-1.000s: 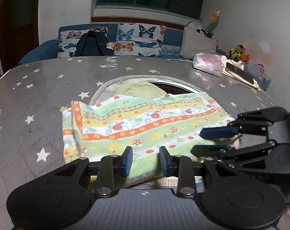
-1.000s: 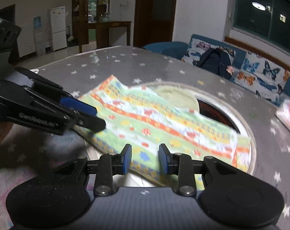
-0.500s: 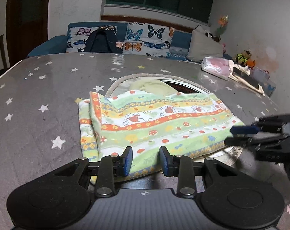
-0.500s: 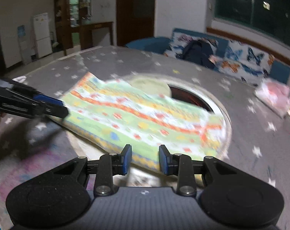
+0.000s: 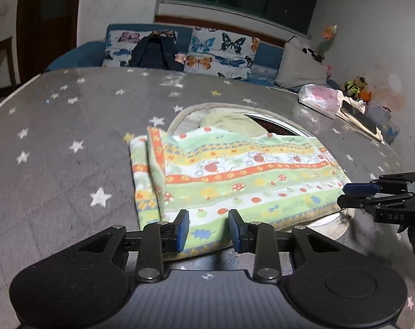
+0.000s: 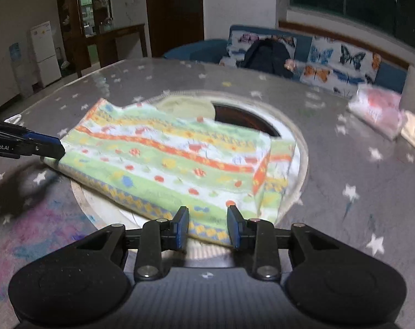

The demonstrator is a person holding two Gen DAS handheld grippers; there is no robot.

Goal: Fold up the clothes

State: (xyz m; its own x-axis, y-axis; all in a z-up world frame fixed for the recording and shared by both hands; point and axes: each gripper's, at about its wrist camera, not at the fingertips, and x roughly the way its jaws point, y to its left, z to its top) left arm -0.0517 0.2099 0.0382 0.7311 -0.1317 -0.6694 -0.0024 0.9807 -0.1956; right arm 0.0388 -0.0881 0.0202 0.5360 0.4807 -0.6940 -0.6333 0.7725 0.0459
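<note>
Two grippers hovering open-jawed, left gripper (image 5: pixel 208 229) and right gripper (image 6: pixel 207 227) each holding nothing, striped folded cloth (image 5: pixel 234 181) lying at twelve o'clock on star-patterned table (image 5: pixel 56 137), partly overlapping round opening (image 6: pixel 243 118).

We see a cloth (image 5: pixel 234 181) striped in green, white, yellow and orange, dotted with red mushrooms. Under it, our table cover (image 5: pixel 70 126) is grey with white stars. Beyond, sofa cushions (image 5: pixel 221 52) show butterflies on white.
</note>
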